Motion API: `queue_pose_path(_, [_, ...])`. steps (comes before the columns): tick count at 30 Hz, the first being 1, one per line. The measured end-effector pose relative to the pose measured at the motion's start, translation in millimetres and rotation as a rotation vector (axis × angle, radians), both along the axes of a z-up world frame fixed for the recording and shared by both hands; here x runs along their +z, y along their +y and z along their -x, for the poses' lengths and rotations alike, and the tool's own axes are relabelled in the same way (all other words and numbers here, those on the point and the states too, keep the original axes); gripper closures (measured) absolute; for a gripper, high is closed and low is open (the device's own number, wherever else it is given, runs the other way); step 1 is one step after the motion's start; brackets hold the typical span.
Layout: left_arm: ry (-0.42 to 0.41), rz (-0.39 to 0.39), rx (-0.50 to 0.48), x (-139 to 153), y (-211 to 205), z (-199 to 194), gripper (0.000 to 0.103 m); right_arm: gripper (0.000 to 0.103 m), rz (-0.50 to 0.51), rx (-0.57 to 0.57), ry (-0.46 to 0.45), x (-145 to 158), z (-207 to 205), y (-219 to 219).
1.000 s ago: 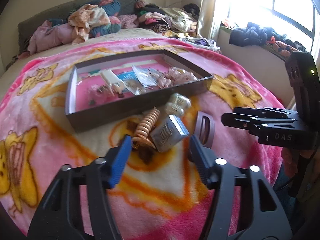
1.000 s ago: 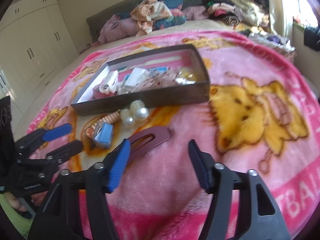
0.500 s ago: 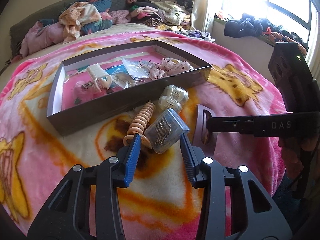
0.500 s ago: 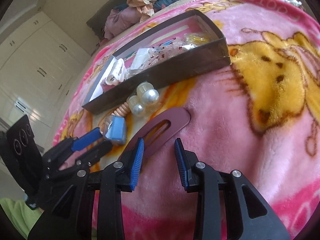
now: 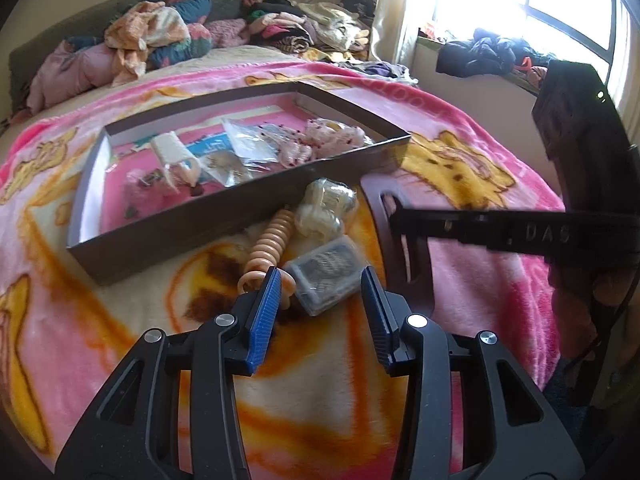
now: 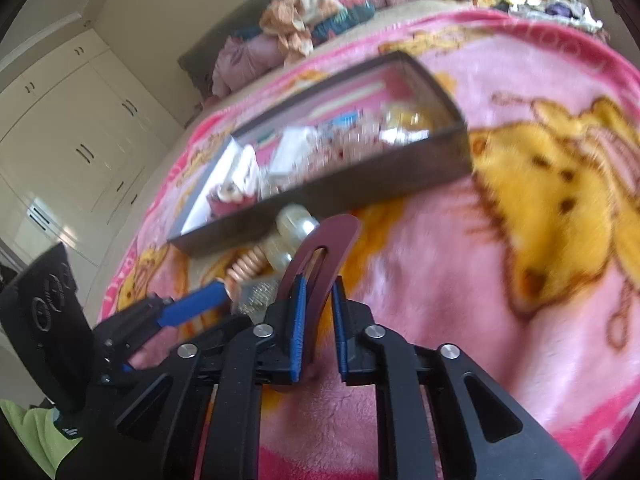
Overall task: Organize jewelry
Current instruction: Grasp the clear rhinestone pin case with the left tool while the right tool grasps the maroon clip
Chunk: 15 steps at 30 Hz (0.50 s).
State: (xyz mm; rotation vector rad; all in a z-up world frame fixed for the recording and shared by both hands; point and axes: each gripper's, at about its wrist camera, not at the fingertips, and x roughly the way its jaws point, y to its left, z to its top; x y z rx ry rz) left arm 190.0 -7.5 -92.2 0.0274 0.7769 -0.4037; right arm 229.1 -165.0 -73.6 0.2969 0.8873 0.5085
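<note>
A shallow grey box [image 5: 224, 224] [image 6: 360, 196] with several jewelry pieces inside lies on the pink blanket. In front of it lie a peach coil bracelet [image 5: 268, 244], a clear pack of pearly beads [image 5: 326, 206] [image 6: 294, 226] and a small clear box [image 5: 326, 276]. My left gripper [image 5: 320, 298] is open, its fingers either side of the small clear box. My right gripper [image 6: 318, 300] is shut on the near end of a maroon hair clip [image 6: 320, 248] [image 5: 400, 236] and holds it tilted up.
The pink and yellow blanket [image 5: 460, 168] covers the bed. Piles of clothes [image 5: 160, 40] lie at the headboard. A window sill with clothes [image 5: 488, 56] is on the right. White wardrobes [image 6: 72, 140] stand at the left.
My right gripper has closed on the maroon hair clip and tilted it up off the blanket. My left gripper has narrowed and moved up to the small clear box.
</note>
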Motion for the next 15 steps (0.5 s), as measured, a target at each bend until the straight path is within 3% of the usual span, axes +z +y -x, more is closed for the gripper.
queue_pose_path(3, [0.014, 0.014, -0.013, 0, -6, -1, 0.061, 0.093, 0.075, -0.021, -0.060, 10, 2, -1])
queue_pose_path(7, [0.044, 0.014, -0.020, -4, -17, -5, 0.059, 0.095, 0.141, -0.054, -0.099, 14, 3, -7])
queue_pose_path(15, [0.047, -0.040, 0.005, -8, -41, -13, 0.056, 0.095, 0.108, -0.119, -0.088, 13, -1, -31])
